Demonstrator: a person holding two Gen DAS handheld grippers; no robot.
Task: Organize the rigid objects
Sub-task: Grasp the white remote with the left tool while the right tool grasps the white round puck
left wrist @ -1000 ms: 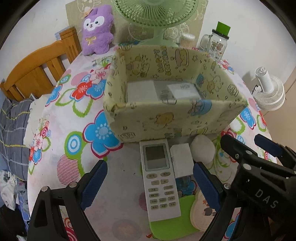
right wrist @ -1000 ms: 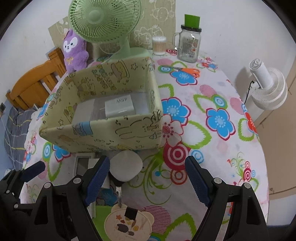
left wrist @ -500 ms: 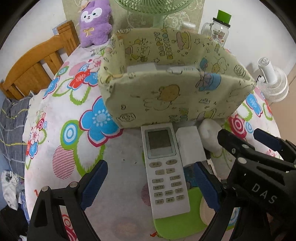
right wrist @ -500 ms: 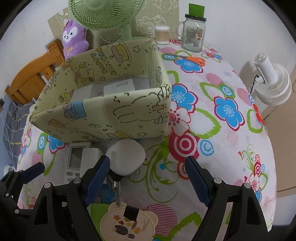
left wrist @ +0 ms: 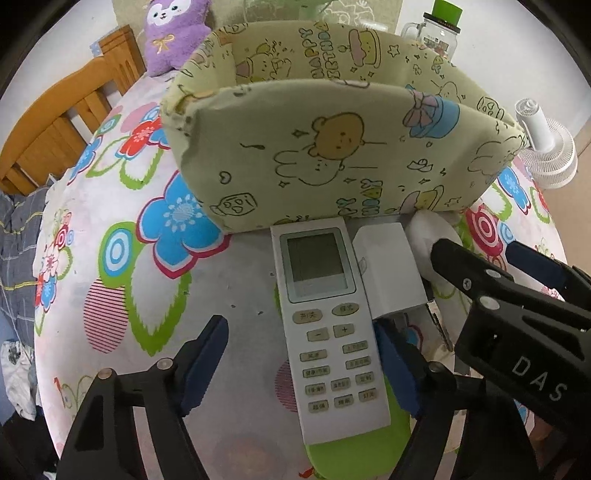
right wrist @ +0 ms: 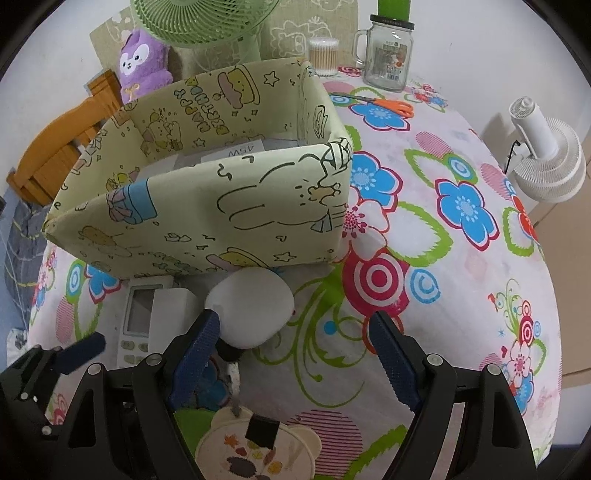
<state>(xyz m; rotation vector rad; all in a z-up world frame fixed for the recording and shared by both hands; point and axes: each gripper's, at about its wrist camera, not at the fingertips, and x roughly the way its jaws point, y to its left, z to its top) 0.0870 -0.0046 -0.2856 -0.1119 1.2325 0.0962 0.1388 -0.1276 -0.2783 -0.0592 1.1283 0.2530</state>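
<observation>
While the left gripper [left wrist: 303,365] jaws close astride the remote [left wrist: 325,321], bare tablecloth [left wrist: 122,258] lies leftward.

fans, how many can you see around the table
2: a green fan stands at the table's far edge behind the fabric box; a white fan sits off the table's right side. More may be hidden.

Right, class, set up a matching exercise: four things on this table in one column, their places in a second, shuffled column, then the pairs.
Things:
1. remote
2. scissors
3. soft toy
4. glass jar

Places:
A. far edge, right of the cotton swabs
B. between the left gripper fingers
C. right of the fabric box, on a blue flower
D. behind the box, by the wooden chair

Pairs: 1-B, 2-C, 3-D, 4-A
</observation>
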